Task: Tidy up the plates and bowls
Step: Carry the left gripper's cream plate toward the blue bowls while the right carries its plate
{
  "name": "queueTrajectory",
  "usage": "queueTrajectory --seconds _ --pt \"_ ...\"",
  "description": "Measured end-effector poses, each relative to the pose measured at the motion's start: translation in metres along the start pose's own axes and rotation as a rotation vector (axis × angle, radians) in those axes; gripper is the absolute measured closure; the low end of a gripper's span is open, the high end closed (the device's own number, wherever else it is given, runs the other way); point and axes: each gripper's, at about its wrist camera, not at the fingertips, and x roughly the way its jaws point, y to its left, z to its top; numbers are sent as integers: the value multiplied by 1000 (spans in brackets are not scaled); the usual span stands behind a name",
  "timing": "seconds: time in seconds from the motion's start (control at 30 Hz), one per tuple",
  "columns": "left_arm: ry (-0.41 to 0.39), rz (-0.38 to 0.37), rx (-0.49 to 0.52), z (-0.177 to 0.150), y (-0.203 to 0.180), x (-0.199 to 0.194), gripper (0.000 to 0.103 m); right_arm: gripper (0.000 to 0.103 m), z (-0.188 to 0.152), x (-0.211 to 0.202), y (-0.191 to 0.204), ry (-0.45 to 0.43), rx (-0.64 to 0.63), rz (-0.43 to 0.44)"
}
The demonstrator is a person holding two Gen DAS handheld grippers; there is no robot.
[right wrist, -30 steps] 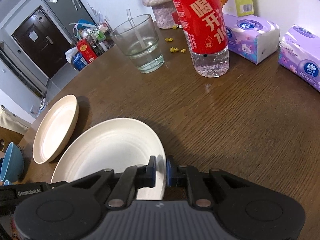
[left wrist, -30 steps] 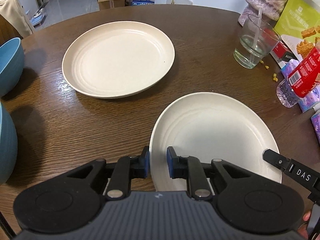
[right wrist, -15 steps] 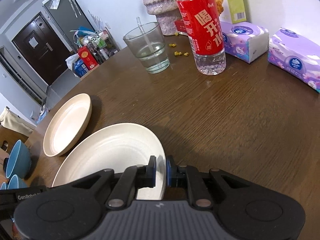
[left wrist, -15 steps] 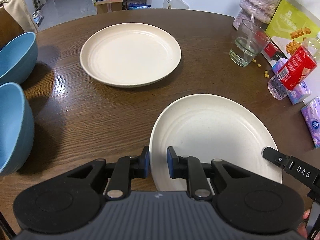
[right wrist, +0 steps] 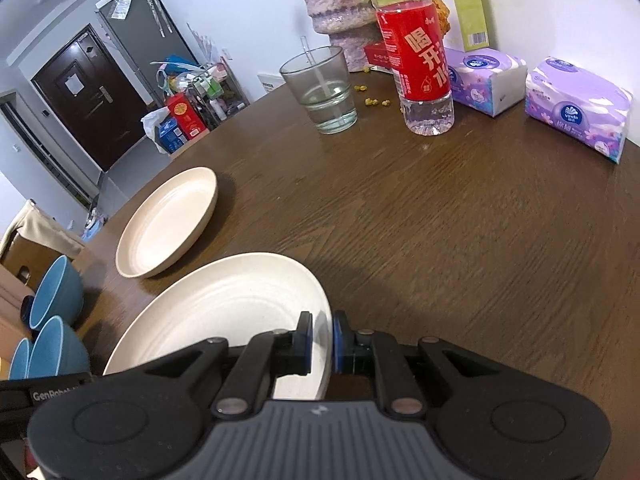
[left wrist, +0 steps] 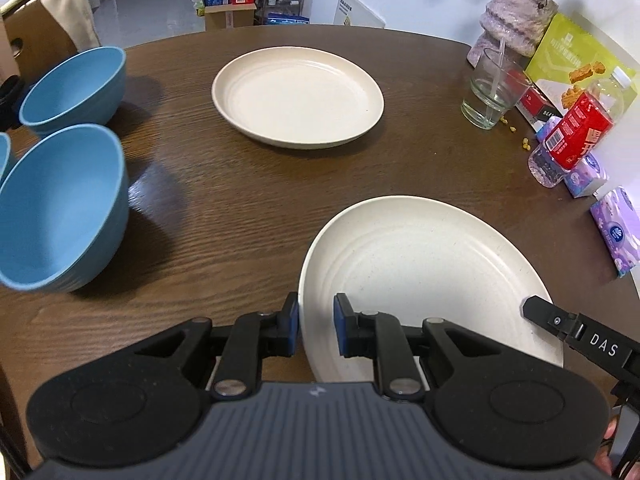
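Both grippers hold one cream plate (left wrist: 424, 276) above the round wooden table (left wrist: 248, 208). My left gripper (left wrist: 316, 328) is shut on its left rim. My right gripper (right wrist: 320, 340) is shut on its right rim; the plate also shows in the right wrist view (right wrist: 224, 312). A second cream plate (left wrist: 298, 96) lies flat on the table farther ahead, also in the right wrist view (right wrist: 168, 220). Blue bowls (left wrist: 60, 208) stand at the left; one more (left wrist: 74, 84) stands behind, and they show in the right wrist view (right wrist: 52, 336).
A glass with a straw (left wrist: 490, 92), a red-labelled water bottle (left wrist: 568, 140), purple tissue packs (right wrist: 576, 108), a vase (left wrist: 516, 16) and snack boxes (left wrist: 568, 60) line the table's right side. A chair (left wrist: 44, 44) stands at the far left.
Both grippers have risen and pulled back with the held plate. More of the table shows, and the blue bowls have come further into view at the left.
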Motion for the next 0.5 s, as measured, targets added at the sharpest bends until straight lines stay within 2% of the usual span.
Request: queueTrajectory --seconds 0.5 --pt "-32 -14 -45 -39 32 -47 85 93 -37 -41 25 -11 -44 11"
